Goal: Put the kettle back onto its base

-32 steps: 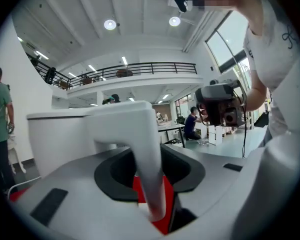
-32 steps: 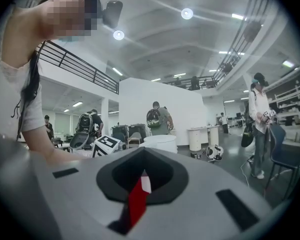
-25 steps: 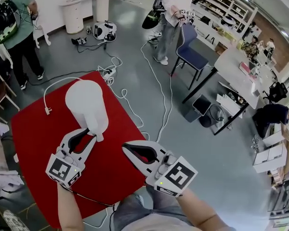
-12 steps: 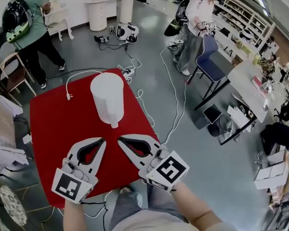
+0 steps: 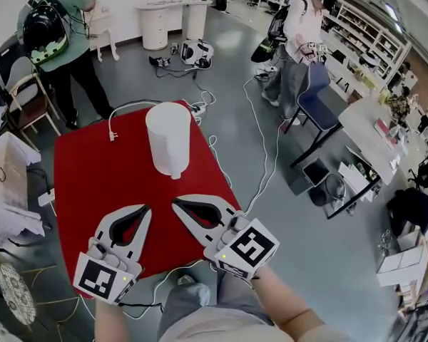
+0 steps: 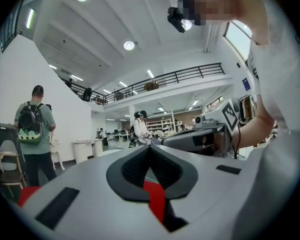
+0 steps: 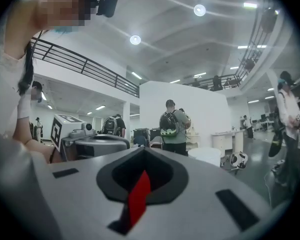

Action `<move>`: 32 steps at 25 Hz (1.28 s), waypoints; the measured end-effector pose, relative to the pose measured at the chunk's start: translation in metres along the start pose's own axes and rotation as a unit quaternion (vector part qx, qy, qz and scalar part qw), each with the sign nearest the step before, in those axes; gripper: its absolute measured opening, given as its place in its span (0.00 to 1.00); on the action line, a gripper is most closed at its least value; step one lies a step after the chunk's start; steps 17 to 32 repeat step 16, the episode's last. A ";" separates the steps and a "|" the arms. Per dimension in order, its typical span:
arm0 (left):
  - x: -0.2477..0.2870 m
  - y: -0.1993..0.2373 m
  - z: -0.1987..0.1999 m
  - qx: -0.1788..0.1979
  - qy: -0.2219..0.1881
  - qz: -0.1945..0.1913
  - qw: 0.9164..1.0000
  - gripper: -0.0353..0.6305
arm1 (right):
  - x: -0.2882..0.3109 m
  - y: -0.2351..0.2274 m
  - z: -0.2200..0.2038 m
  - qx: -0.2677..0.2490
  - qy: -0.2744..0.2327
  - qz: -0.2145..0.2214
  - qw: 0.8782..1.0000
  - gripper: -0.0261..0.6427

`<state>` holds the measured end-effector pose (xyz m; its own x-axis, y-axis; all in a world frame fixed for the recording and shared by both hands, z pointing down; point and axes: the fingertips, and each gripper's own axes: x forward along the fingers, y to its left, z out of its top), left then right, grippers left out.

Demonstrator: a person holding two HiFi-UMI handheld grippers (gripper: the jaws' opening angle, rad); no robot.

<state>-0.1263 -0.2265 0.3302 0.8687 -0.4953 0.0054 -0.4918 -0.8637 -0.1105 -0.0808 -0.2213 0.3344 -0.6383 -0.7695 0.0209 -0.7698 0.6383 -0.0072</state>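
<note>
A white kettle (image 5: 169, 138) stands upright on the red table (image 5: 85, 184), handle toward me; whatever is beneath it is hidden. Its top shows as a white shape (image 7: 206, 155) in the right gripper view. A white cord with a plug (image 5: 112, 135) curves from behind it to the table's far left. My left gripper (image 5: 145, 208) is shut and empty, well short of the kettle at the near side. My right gripper (image 5: 175, 204) is beside it, also shut and empty. Each gripper view shows its own jaws (image 6: 150, 147) (image 7: 143, 149) meeting, with nothing between them.
Cables and a power strip (image 5: 198, 110) trail over the grey floor beyond the table. A person with a backpack (image 5: 53, 27) stands far left, another (image 5: 299, 27) by a blue chair (image 5: 317, 105). A chair and papers (image 5: 7, 184) crowd the table's left edge. Desks line the right.
My left gripper has let go of the kettle's handle, shut, and drawn back toward me. My right gripper has drawn back as well. The kettle stays standing on the table.
</note>
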 end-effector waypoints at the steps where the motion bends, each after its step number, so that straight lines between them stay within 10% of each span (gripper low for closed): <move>1: -0.001 0.000 0.002 0.000 -0.002 0.003 1.000 0.07 | -0.001 0.002 0.002 -0.002 -0.001 0.001 1.000 0.05; 32: -0.006 0.002 0.009 0.007 -0.012 0.015 1.000 0.07 | 0.000 0.017 0.012 -0.009 -0.012 0.007 1.000 0.05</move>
